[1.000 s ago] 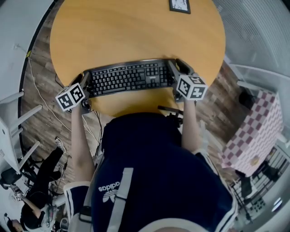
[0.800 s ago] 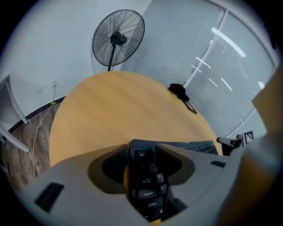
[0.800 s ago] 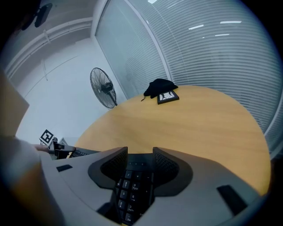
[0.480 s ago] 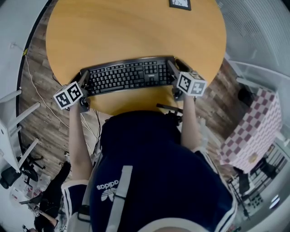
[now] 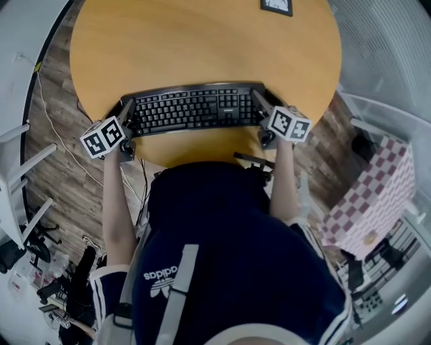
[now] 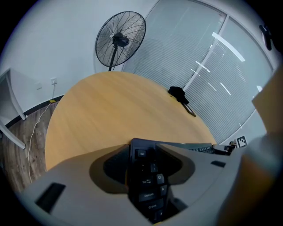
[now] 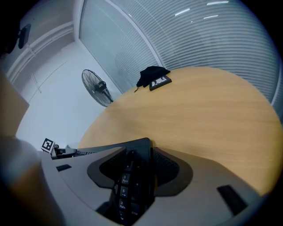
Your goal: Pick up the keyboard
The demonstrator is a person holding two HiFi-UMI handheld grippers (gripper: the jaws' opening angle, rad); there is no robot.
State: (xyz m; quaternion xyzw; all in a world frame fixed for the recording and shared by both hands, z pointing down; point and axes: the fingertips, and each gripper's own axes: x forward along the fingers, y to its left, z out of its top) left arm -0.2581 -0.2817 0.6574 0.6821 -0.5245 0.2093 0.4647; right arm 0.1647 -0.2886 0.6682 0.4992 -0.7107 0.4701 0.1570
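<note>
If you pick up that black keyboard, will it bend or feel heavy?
The black rectangular plastic keyboard probably stays stiff: it looks straight end to end. Thin, so likely light. Long, so one-end lifting might tip it.

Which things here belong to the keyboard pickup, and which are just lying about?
Job: keyboard; left hand-held gripper at its left end; right hand-held gripper, jaws opening with its right end between them; table.
Lying about: fan; black item; marker card; checkered bag.
</note>
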